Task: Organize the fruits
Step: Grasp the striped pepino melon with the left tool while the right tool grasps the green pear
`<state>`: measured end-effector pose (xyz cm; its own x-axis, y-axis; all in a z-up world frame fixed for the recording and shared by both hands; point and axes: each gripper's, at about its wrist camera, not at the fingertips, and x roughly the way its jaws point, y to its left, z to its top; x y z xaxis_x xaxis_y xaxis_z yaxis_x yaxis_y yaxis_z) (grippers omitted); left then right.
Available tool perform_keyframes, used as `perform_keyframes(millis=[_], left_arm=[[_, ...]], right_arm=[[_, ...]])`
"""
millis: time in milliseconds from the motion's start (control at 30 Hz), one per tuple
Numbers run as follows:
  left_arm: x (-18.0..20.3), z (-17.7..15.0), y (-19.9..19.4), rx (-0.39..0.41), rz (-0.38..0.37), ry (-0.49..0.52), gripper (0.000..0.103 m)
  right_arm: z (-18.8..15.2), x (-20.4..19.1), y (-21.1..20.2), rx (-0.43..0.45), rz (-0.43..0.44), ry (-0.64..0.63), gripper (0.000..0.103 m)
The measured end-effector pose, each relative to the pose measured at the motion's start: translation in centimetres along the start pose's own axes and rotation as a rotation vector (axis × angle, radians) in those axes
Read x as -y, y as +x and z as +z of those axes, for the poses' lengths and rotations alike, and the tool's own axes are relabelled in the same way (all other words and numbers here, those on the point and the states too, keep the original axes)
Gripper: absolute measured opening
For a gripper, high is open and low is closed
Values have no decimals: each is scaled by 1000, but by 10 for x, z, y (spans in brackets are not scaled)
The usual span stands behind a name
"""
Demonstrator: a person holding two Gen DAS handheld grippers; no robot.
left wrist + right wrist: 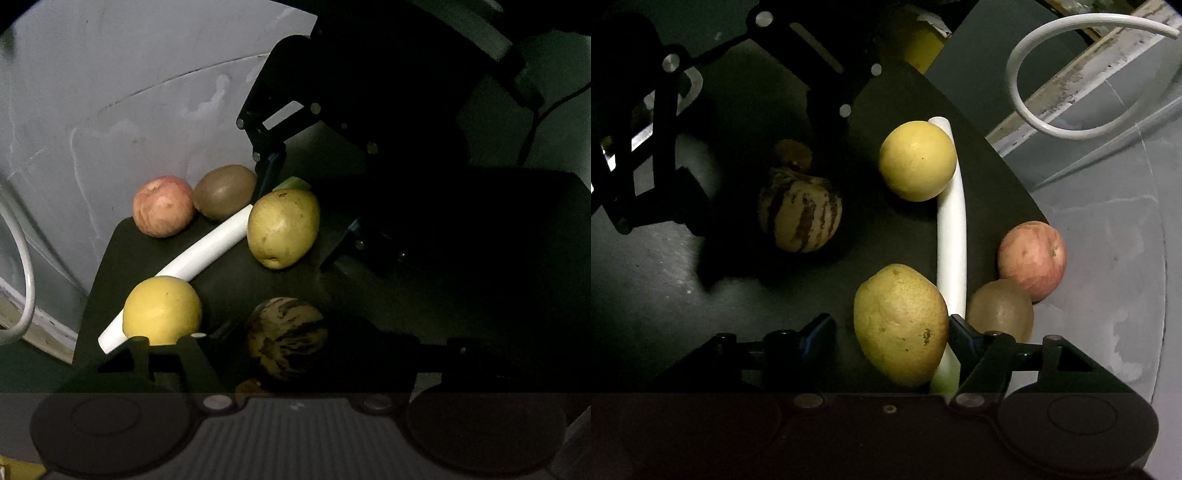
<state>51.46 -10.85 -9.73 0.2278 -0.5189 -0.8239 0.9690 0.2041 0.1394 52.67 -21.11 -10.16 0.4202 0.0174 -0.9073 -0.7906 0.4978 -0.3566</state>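
Note:
Several fruits lie on a black mat. A striped melon sits between the fingers of my left gripper, with a gap at the left finger; the jaws are open. My right gripper straddles a yellow-green pear. Its right finger touches the pear, its left finger stands clear, so it is open. A round yellow fruit leans on a white stalk. A red apple and a brown kiwi rest at the mat's edge.
A small brown item lies just behind the striped melon. A white cable loops over the grey floor past the mat's corner. Something yellow sits at the far edge. Deep shadow covers the mat's left part.

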Motion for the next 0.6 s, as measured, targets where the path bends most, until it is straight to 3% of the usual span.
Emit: perform_keyframes(millis=[200, 400, 600], left_arm=[[-7, -2, 6, -25, -8, -26, 56], [-8, -5, 9, -27, 2, -56, 55], [-3, -5, 8, -27, 32, -66, 54]], right_arm=[[8, 10, 5, 1, 19, -6, 63], [7, 14, 4, 1, 41, 18, 61], [5, 10, 4, -5, 10, 56, 59]])
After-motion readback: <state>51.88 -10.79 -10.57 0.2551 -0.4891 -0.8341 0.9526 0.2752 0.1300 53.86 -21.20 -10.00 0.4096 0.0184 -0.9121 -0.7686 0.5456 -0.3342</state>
